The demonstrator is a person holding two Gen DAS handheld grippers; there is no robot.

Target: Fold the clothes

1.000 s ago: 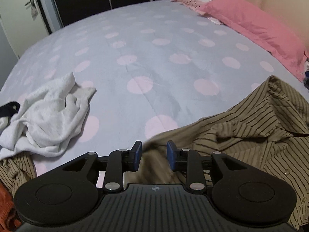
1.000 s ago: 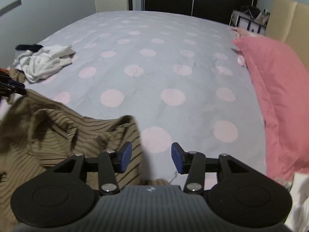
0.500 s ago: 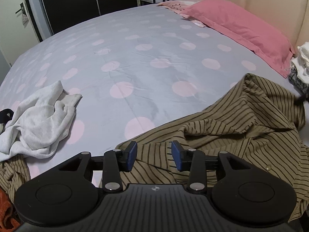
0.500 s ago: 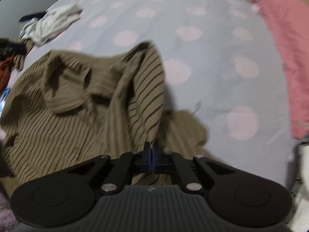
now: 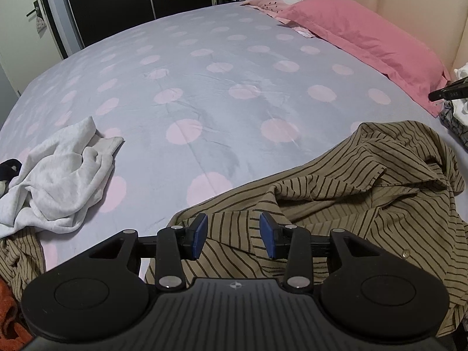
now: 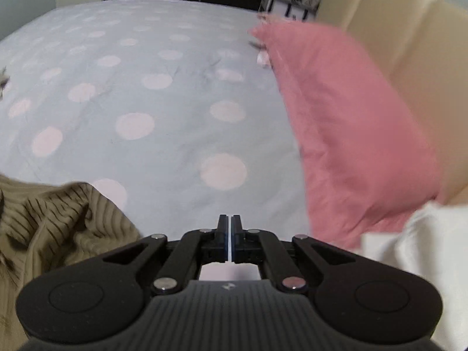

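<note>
Since half a second ago my right gripper has swung off the olive-brown striped button shirt and now points at bare bedsheet beside the pink pillow; a second back its jaws stood apart, then snapped together. My left gripper has barely shifted, and its jaws widened a little early in that second.

Going left to right: off to the left of my left gripper lies a crumpled white garment on the grey bedsheet with pink dots. My left gripper hangs released, its blue pads apart, with a fold of the striped shirt lying under and between them but not pinched. The shirt spreads rumpled from there away to the right. In the right wrist view the shirt sits low to the left of my right gripper, which is clenched on nothing.

I judge this the spreading step: the shirt is not yet flat, so no fold can start. Next I should close my left gripper on the hem beneath it, bring my right gripper back to the shirt's far edge, reopen it, pinch, and pull the cloth taut.
</note>
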